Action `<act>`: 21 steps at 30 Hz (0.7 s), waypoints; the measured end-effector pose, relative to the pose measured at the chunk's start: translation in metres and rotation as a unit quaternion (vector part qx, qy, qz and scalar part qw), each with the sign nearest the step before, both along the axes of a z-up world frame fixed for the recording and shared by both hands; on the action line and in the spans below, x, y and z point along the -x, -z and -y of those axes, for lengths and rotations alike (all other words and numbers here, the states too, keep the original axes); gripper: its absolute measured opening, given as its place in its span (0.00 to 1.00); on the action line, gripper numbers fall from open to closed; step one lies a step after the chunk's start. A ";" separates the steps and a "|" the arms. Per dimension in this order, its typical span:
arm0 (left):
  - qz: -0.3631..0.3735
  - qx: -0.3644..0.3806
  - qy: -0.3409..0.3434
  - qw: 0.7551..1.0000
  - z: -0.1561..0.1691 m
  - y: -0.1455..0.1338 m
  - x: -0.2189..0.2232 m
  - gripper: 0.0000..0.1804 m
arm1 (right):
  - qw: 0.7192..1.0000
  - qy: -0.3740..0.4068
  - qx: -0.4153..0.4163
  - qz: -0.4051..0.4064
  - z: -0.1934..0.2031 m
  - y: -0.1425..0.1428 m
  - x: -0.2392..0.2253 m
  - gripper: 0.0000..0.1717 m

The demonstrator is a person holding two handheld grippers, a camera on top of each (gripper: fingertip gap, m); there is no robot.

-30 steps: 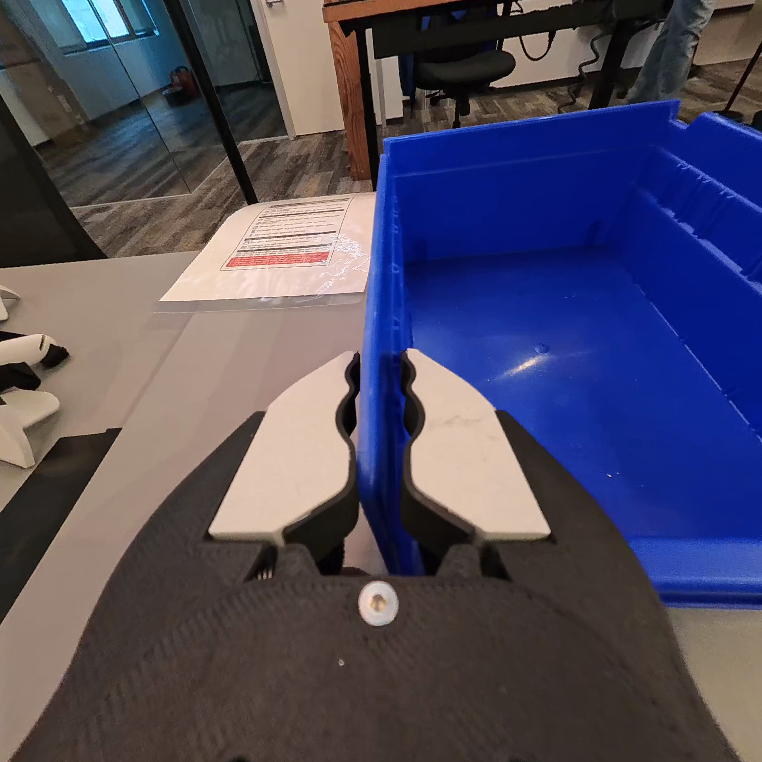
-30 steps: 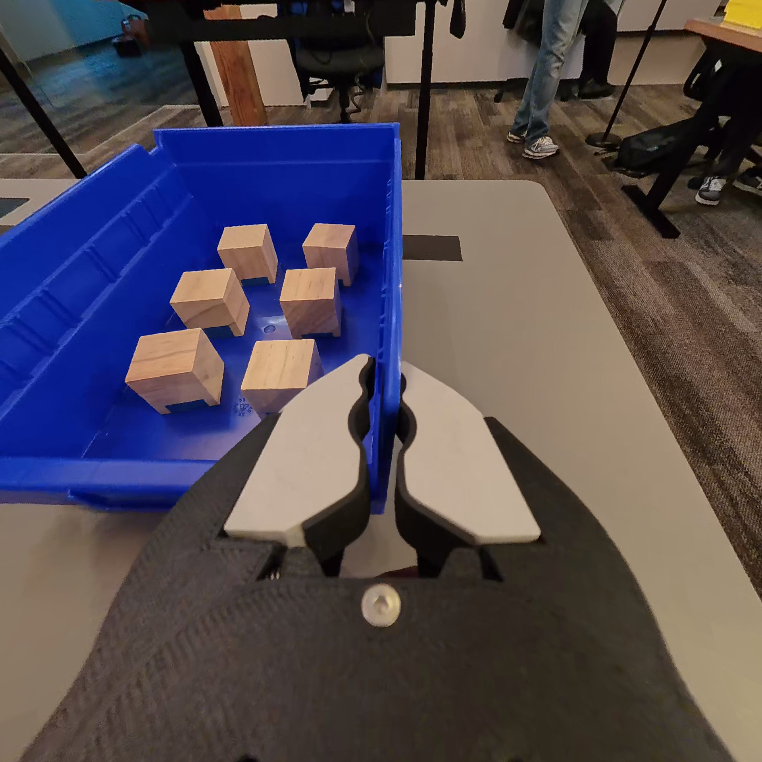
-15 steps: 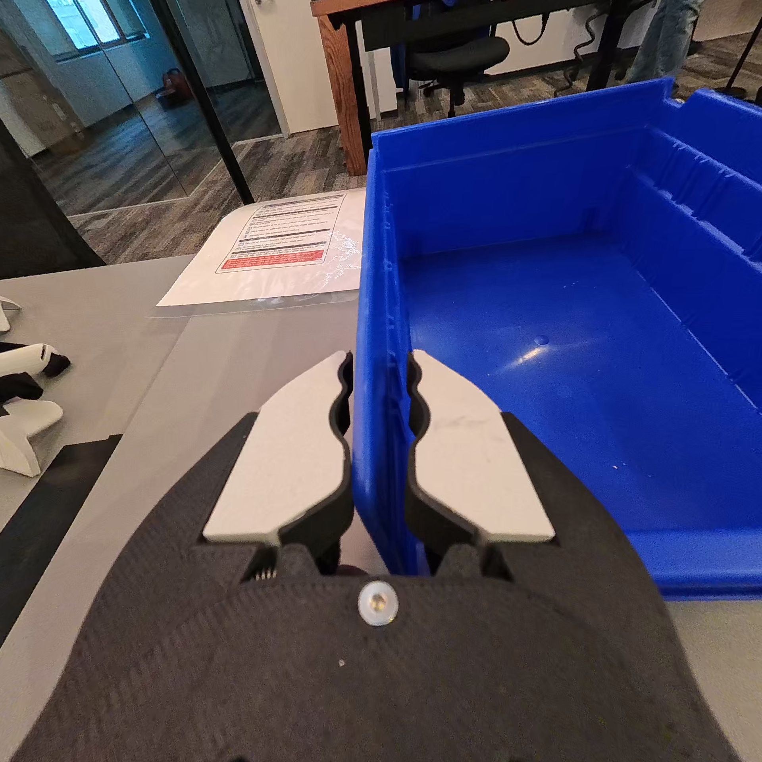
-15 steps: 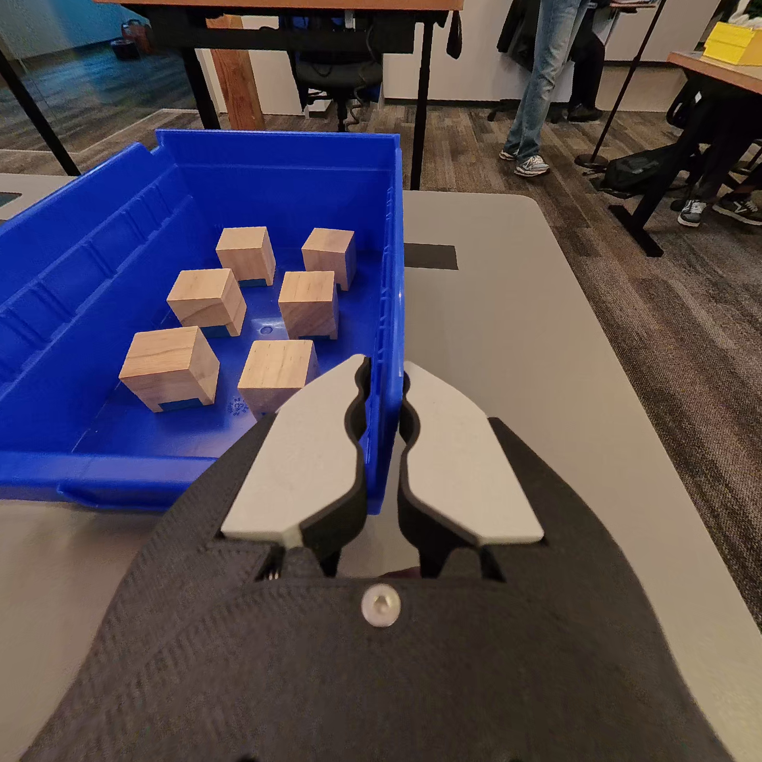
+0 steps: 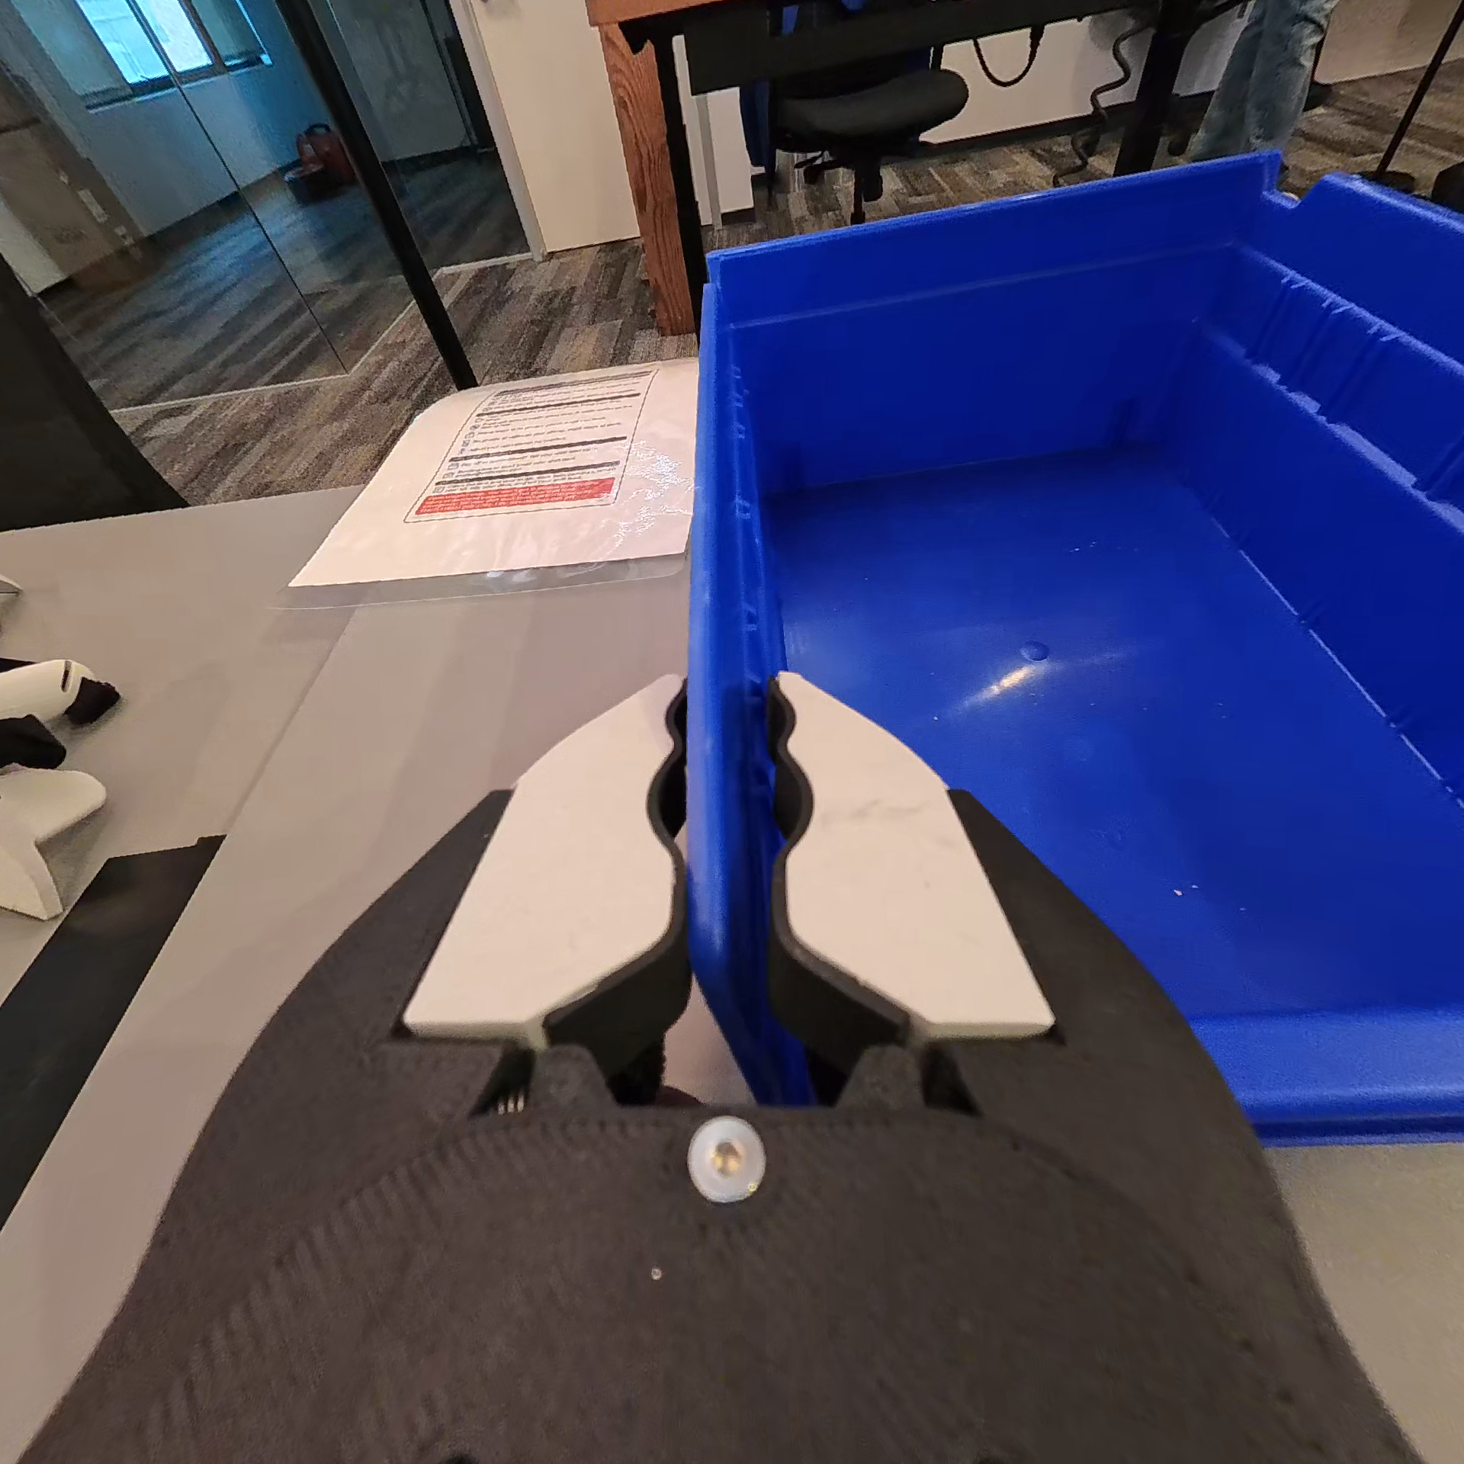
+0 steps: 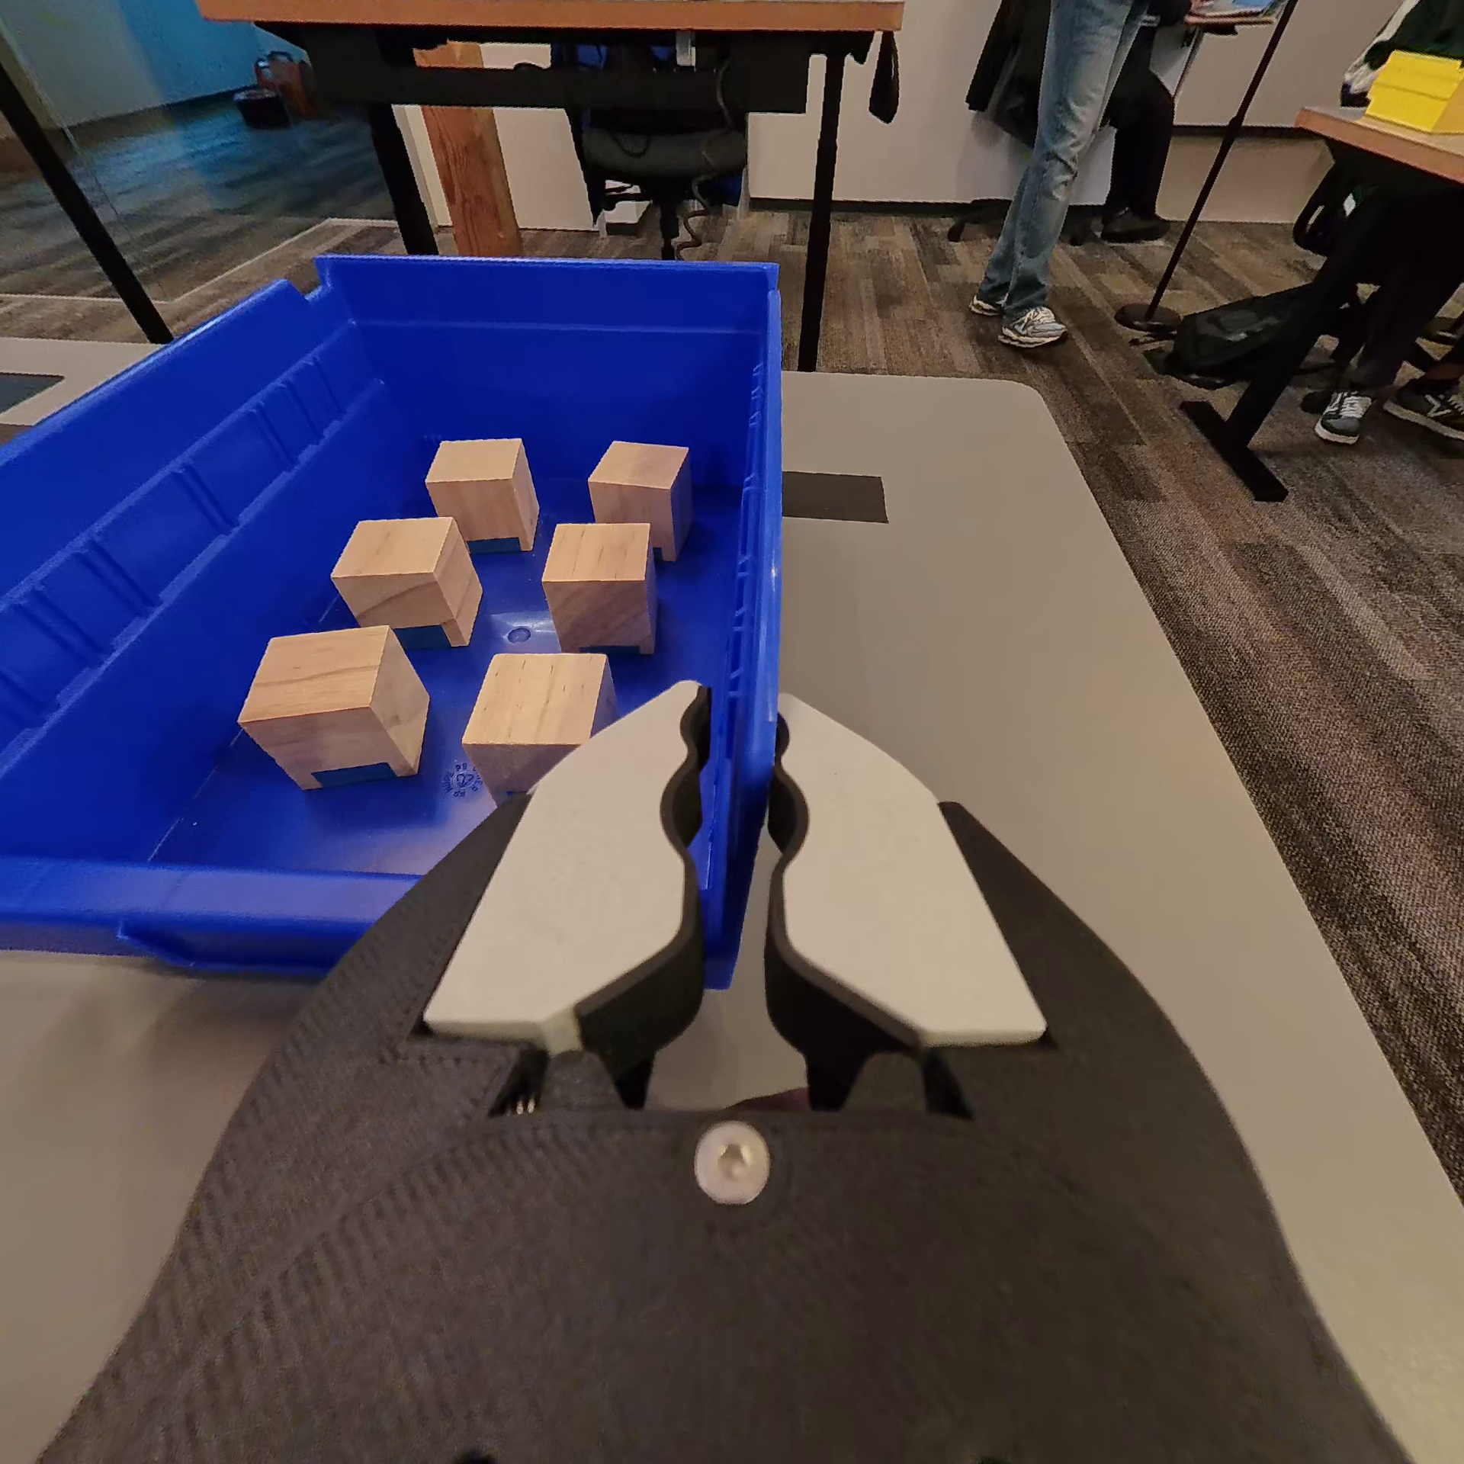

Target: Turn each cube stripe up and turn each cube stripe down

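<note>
Straddling the blue bin's (image 6: 554, 317) side walls: right gripper (image 6: 741, 713) pinches the right wall, left gripper (image 5: 725, 697) narrow on the left wall. Six wooden cubes (image 6: 602, 582) sit at the bin's right end, just left of right gripper, so prob nearer.

Six plain wooden cubes (image 6: 475, 602) sit in the blue bin (image 6: 158, 475), two rows of three near its right wall. All stand flat, smooth side up, blue stripe tucked in a notch at the bottom edge.
</note>
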State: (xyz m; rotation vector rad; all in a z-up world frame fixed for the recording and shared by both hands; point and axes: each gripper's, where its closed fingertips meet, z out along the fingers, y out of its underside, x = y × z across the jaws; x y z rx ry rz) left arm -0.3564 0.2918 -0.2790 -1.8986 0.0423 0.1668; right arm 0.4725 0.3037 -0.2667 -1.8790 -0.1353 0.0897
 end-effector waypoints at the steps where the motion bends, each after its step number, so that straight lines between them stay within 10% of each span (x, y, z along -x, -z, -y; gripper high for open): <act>1: 0.001 0.000 0.001 1.000 0.000 0.000 0.000 0.09 | 1.000 -0.001 0.000 0.000 0.000 0.000 0.000 0.07; 21: -0.007 -0.003 0.005 1.000 0.000 -0.001 -0.002 0.12 | 0.999 0.002 0.004 0.040 0.000 0.003 0.003 0.15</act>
